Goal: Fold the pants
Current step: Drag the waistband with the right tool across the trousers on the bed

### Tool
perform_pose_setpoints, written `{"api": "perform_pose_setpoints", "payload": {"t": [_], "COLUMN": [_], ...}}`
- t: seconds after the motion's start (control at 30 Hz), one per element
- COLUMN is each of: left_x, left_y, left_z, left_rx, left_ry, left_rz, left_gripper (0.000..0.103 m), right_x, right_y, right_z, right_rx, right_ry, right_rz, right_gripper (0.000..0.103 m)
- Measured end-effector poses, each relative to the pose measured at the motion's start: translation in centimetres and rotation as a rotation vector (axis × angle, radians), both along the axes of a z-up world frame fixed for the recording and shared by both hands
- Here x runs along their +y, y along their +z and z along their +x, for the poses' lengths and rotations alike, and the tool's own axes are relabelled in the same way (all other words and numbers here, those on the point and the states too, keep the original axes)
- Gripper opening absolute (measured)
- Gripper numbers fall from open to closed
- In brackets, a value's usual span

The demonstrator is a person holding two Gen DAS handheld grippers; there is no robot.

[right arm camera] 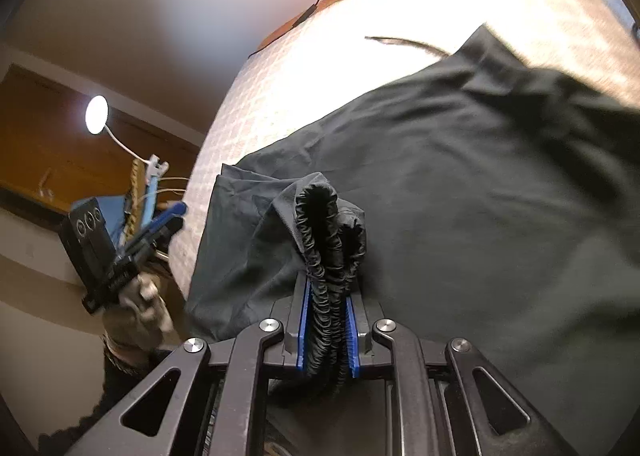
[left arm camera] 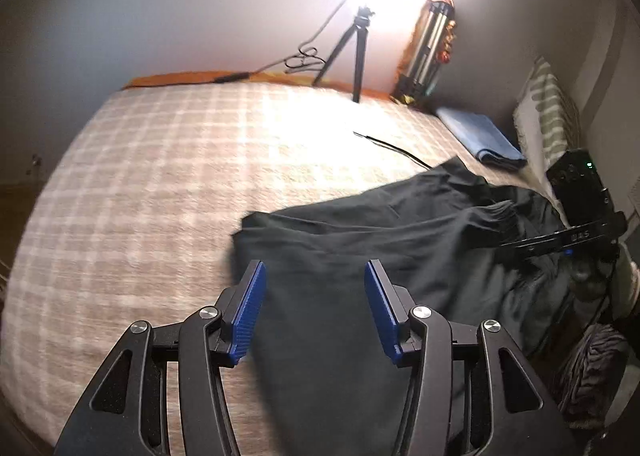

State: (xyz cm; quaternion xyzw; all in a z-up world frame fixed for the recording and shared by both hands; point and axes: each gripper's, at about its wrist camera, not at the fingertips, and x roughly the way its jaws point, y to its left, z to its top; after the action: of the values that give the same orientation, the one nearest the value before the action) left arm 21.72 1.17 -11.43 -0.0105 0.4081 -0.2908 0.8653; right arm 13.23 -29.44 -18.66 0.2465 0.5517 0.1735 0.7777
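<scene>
Blue-padded right gripper (right arm camera: 327, 320) clamps the gathered elastic waistband (right arm camera: 326, 256) of dark pants (right arm camera: 460, 192) on a bed.

Largest is the plaid bedspread (left arm camera: 160, 160), with the pants spread across its near side. Left gripper (left arm camera: 316, 296) hovers above the cloth, jaws apart, holding nothing. Behind stand a bright lamp on a tripod (left arm camera: 352, 52) and a folded blue cloth (left arm camera: 480, 136).

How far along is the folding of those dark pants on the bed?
Early. The black pants lie loosely spread and rumpled on the checked bedspread, with no neat fold visible. In hand: the right gripper is clamped on the gathered elastic waistband. The left gripper hangs open above the fabric. The folding itself is still left.
</scene>
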Motion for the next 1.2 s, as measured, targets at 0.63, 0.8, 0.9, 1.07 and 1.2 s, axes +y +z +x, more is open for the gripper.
{"api": "perform_pose_setpoints", "payload": {"t": [0.63,0.8,0.9,1.07,1.2], "left_x": [-11.4,-14.6,-16.1,-18.3,-19.4], "left_y": [0.0,-0.4,-0.6,-1.3,-1.8], "left_z": [-3.4,-4.4,-4.9,-5.5,-5.8], "left_rx": [-0.017,-0.016,-0.013,-0.012,-0.012], "left_ry": [-0.257,-0.328,-0.361,-0.402,-0.419], "left_rz": [0.062,0.093,0.104,0.142,0.17], "left_gripper": [0.05,0.05,0.05,0.05,0.05], "right_x": [-13.6,-17.8,-19.8,-22.9,-24.8], "right_y": [4.9,5.6,5.8,5.8,5.8], "right_z": [-5.2,-6.9,-7.8,-8.8,-9.7], "right_rx": [0.062,0.075,0.081,0.115,0.131], "right_ry": [-0.178,-0.23,-0.264,-0.281,-0.292], "right_rz": [-0.314,-0.364,-0.381,-0.422,-0.444], "right_gripper": [0.014,0.014,0.014,0.014,0.014]}}
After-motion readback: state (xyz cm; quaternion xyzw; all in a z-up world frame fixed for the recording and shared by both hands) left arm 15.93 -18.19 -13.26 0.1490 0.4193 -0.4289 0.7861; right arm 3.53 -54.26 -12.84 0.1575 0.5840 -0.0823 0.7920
